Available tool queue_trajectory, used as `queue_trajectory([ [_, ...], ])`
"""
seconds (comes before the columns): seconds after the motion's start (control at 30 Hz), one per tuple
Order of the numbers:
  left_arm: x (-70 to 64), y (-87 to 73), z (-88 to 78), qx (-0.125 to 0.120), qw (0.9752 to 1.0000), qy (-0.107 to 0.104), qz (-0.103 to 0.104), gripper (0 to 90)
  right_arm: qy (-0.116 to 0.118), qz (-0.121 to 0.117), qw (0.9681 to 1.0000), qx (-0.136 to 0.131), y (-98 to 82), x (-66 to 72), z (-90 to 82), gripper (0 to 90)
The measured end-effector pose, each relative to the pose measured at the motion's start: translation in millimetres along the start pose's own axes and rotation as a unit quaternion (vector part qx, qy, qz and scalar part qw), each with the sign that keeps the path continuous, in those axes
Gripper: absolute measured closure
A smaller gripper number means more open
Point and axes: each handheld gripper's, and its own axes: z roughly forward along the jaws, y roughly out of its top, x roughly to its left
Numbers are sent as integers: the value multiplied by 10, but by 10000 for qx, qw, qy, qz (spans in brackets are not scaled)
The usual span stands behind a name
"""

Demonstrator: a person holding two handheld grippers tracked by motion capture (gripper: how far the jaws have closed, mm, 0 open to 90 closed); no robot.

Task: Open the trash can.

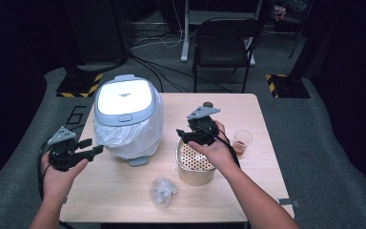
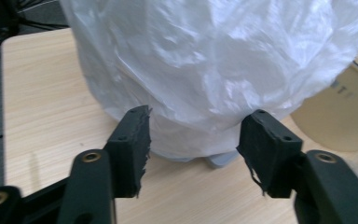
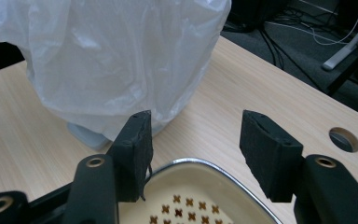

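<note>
High view first: one small pedal bin (image 1: 124,102) stands on the left half of the wooden table (image 1: 248,119), with a white lid, a pale grey rim and a grey button at the lid's front edge. A white plastic liner bag (image 1: 133,136) hangs over the rim and covers its body, crinkled and loose, and a grey foot pedal (image 1: 138,161) sticks out at its base toward the person.

Counted on the table: one bin, one cream-coloured basket (image 1: 195,174) with a perforated insert and a metal rim, one clear plastic cup (image 1: 242,141) holding a little brownish liquid, and one crumpled wad of clear plastic (image 1: 163,191) near the front edge. Two grippers are in the person's hands.

The left gripper (image 1: 89,147) is held just left of the bin, off the table's left edge, its tips aimed at the bag. In the left gripper view its jaws stand apart with nothing clamped; the bag (image 2: 214,70) lies just beyond them, and the basket's wall (image 2: 340,116) shows at right.

The right gripper (image 1: 183,135) hovers above the basket's far rim, beside the bin's right flank. In the right gripper view its jaws are also parted and empty, with the basket (image 3: 191,186) below them and the bag (image 3: 107,60) ahead.

Beyond the table stands one black folding chair (image 1: 224,43), with cables on the grey floor.
</note>
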Motion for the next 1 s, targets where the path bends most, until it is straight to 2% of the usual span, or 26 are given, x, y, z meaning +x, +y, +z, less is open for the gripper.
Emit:
queue_trajectory([
  [0.03, 32, 11, -2, -27, 10000, -10, -54, 518, 8, 30, 10000, 6, 26, -4, 34, 455],
  [0.13, 137, 50, -5, -29, 9998, 58, -168, 548, 17, 57, 10000, 37, 91, -9, 121, 471],
  [0.23, 200, 97, 19, -22, 9997, 125, -224, 544, 10, 116, 9999, 37, 145, -15, 202, 482],
  [0.3, 234, 134, 48, -36, 9996, 187, -218, 511, 40, 196, 9998, 66, 192, -26, 286, 484],
  [0.4, 288, 179, 91, 7, 9991, 312, -276, 493, 2, 154, 9998, 135, 221, -27, 342, 483],
  [0.47, 325, 197, 87, 51, 9991, 230, -354, 478, -21, 215, 9995, 217, 242, -14, 372, 481],
  [0.5, 341, 201, 69, 8, 9991, 206, -383, 479, -28, 148, 9996, 239, 266, -15, 406, 479],
  [0.6, 389, 211, 71, -67, 9982, 416, -437, 472, -31, 165, 9995, 263, 285, -12, 439, 478],
  [0.7, 469, 223, 129, -140, 9968, 581, -538, 465, 15, 260, 9993, 279, 337, 3, 524, 476],
  [0.8, 520, 248, 212, -166, 9961, 652, -574, 467, -8, 237, 9993, 277, 361, 3, 547, 476],
  [0.87, 551, 265, 266, -121, 9959, 613, -660, 478, -30, 244, 9994, 232, 392, 10, 588, 477],
  [0.9, 566, 269, 300, -150, 9956, 616, -683, 487, -43, 327, 9990, 301, 406, 29, 593, 480],
  [0.93, 570, 275, 329, -144, 9954, 600, -728, 492, -70, 233, 9993, 283, 418, 25, 614, 480],
  [1.0, 577, 286, 388, -164, 9953, 615, -732, 510, -108, 227, 9994, 233, 439, 31, 658, 484],
])
